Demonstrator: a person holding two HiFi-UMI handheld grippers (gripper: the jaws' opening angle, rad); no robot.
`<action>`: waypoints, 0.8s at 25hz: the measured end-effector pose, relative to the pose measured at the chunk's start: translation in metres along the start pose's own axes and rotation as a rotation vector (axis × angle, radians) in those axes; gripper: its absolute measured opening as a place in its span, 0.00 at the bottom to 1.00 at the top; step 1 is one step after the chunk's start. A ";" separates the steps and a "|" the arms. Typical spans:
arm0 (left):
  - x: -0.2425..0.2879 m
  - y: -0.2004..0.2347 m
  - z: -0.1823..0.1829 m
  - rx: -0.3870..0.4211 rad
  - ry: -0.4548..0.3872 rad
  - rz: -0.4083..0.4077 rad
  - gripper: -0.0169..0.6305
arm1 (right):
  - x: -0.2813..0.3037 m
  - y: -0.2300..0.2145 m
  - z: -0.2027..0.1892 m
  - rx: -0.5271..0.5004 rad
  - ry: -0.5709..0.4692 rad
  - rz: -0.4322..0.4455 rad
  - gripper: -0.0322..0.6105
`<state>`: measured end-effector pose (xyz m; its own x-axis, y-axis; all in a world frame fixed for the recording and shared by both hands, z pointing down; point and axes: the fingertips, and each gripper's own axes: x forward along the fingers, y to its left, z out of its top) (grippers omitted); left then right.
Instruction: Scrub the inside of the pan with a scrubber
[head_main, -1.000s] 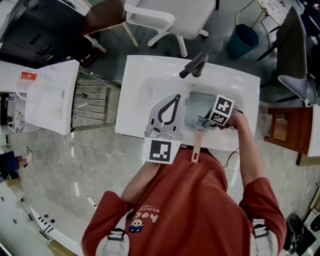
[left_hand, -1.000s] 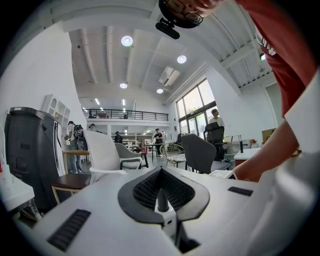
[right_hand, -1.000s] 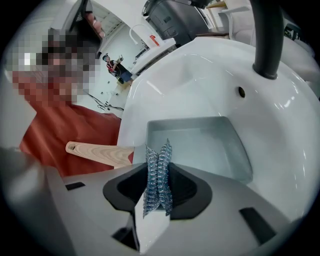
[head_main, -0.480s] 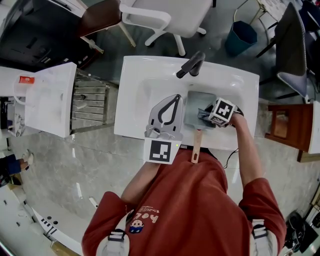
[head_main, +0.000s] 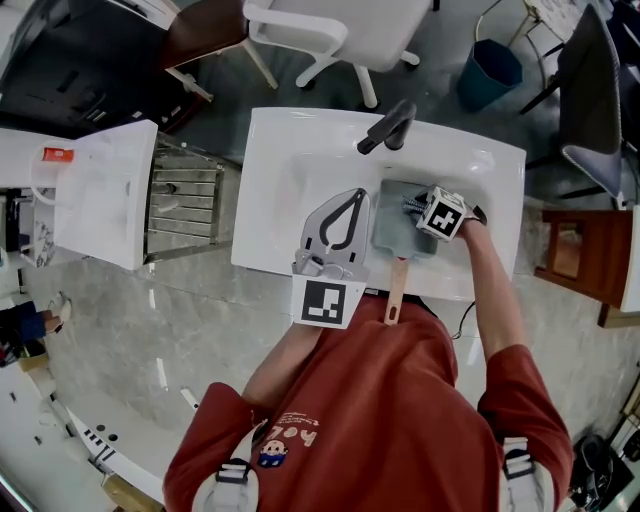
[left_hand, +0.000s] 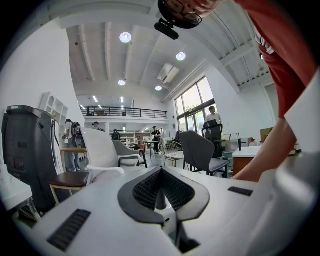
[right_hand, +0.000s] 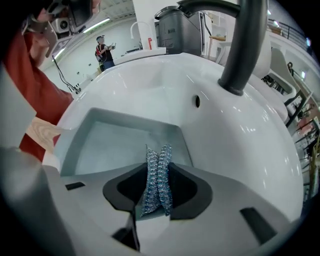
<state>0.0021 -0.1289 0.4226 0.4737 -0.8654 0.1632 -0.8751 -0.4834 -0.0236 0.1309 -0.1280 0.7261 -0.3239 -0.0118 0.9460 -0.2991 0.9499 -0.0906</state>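
Blue-silver mesh scrubber (right_hand: 153, 187) pinched in right gripper (right_hand: 158, 151) — over grey square pan (right_hand: 112, 145) in white sink (right_hand: 150, 85); left gripper (left_hand: 160, 174) jaws together, empty — left of pan.

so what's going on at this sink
A person stands at a white sink with a claw in each hand. The right claw is shut on a metal scrubber and held over the inside of a square grey pan that lies in the basin, its wooden handle pointing back at the person. The left claw is shut and empty, just left of the pan.
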 end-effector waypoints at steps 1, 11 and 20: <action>0.000 0.000 0.000 0.000 -0.002 0.001 0.04 | 0.003 -0.003 -0.001 -0.012 0.000 -0.023 0.26; -0.003 0.003 -0.003 0.003 0.006 0.007 0.04 | 0.018 -0.013 0.010 -0.106 -0.013 -0.135 0.26; -0.005 0.004 -0.004 0.004 0.001 0.010 0.04 | 0.016 -0.014 0.011 -0.073 -0.015 -0.139 0.26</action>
<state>-0.0042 -0.1267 0.4253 0.4648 -0.8701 0.1642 -0.8794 -0.4753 -0.0292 0.1199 -0.1452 0.7393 -0.2976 -0.1494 0.9429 -0.2760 0.9590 0.0648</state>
